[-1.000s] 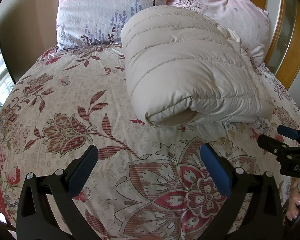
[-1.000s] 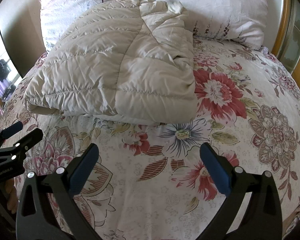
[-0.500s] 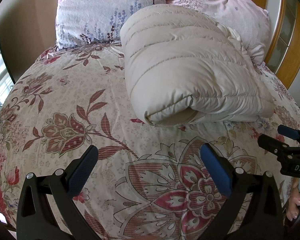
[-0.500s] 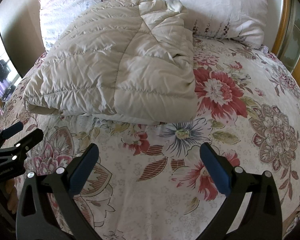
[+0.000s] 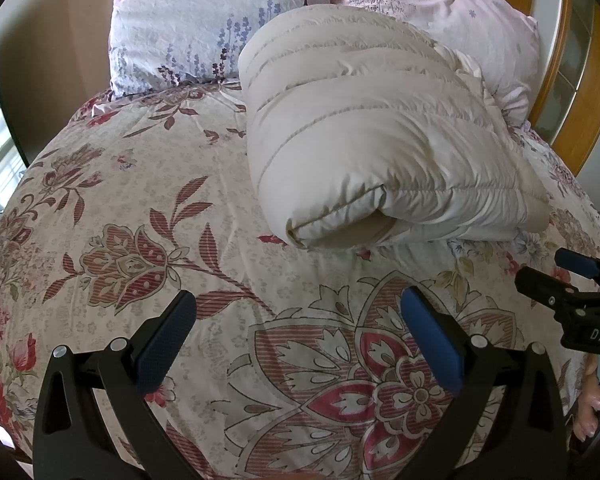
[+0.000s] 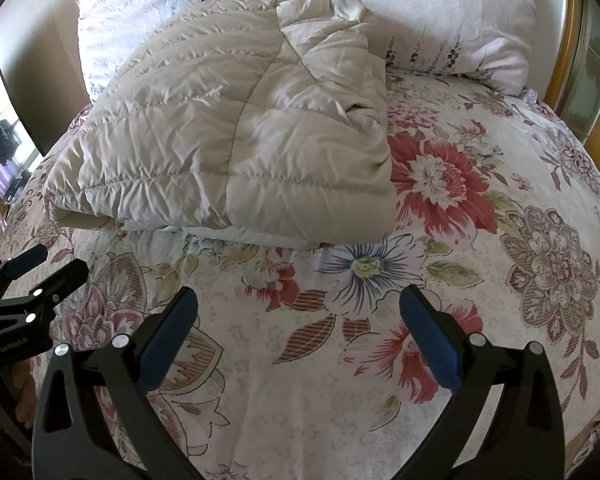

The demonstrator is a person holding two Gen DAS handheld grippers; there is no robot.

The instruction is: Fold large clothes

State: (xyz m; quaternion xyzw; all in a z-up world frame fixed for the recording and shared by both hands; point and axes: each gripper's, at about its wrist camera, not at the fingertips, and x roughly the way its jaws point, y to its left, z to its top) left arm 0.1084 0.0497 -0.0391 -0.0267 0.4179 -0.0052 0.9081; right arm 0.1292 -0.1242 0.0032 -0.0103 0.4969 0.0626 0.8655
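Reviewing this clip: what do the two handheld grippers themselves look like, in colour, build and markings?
Both match: the left gripper and right gripper have matte black angular frames with triangular cut-outs, silver round pivot bolts, and fingers faced with textured blue pads. White lettering shows on each body seen from the other camera: "DAS" on the right one, a small line of print, too small to read surely, on the left. No cables or sleeves show.
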